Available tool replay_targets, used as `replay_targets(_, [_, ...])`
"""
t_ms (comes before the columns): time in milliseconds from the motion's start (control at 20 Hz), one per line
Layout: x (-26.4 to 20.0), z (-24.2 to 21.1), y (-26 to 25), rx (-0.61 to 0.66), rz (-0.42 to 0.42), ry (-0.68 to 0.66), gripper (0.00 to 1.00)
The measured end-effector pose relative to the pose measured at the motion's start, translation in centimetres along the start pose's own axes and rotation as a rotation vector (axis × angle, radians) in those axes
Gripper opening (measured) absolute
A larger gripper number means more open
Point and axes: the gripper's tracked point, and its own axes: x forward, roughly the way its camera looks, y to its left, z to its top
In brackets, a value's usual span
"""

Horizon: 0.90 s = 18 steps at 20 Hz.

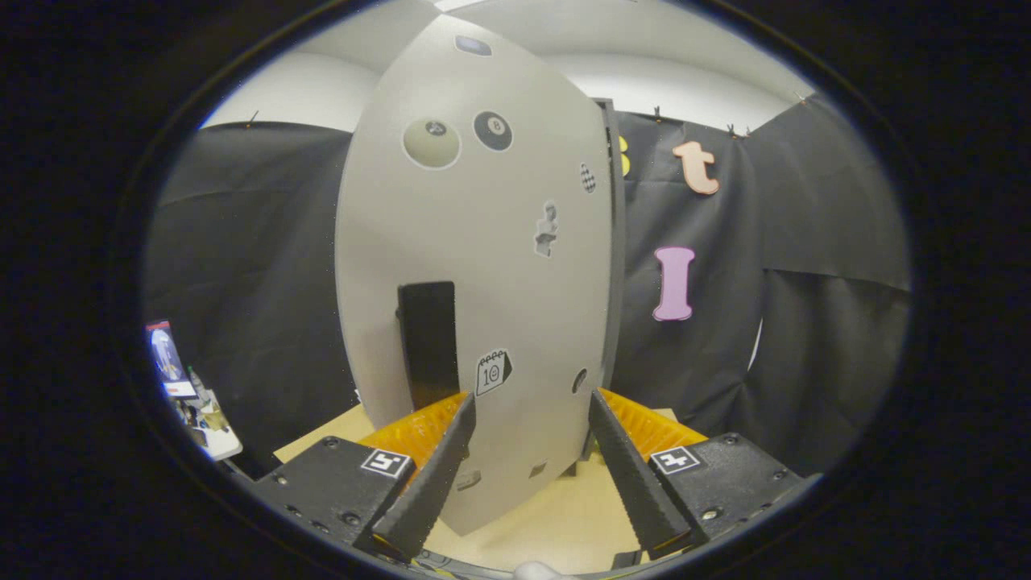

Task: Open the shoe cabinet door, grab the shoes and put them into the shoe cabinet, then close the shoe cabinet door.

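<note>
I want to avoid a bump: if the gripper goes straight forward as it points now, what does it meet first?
Most likely the grey cabinet door, which stands just ahead of the open gripper, below the black handle. How far away the door is cannot be judged.

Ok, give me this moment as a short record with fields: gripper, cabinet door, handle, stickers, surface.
gripper: gripper open, fingers apart, holding nothing
cabinet door: grey cabinet door just ahead of the fingers, its lower part between them
handle: dark upright handle on the door, above the left finger
stickers: several stickers scattered on the door face
surface: light wooden tabletop under the cabinet
shoes: not seen
</note>
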Motion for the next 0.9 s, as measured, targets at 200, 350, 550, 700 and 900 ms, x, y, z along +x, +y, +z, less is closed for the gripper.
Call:
replay_targets(200, [2.6,-0.1,4.1,-0.001,0.083,0.012,0.96])
replay_targets(350, [3.7,-0.2,5.4,-0.017,0.078,0.013,0.97])
replay_targets(550, [3.5,-0.8,5.5,0.035,0.035,0.019,0.97])
replay_targets(700, [1.8,0.2,5.5,0.071,-0.015,-0.012,0.97])
replay_targets(900, [-1.0,2.0,6.0,0.037,-0.06,-0.045,0.97])
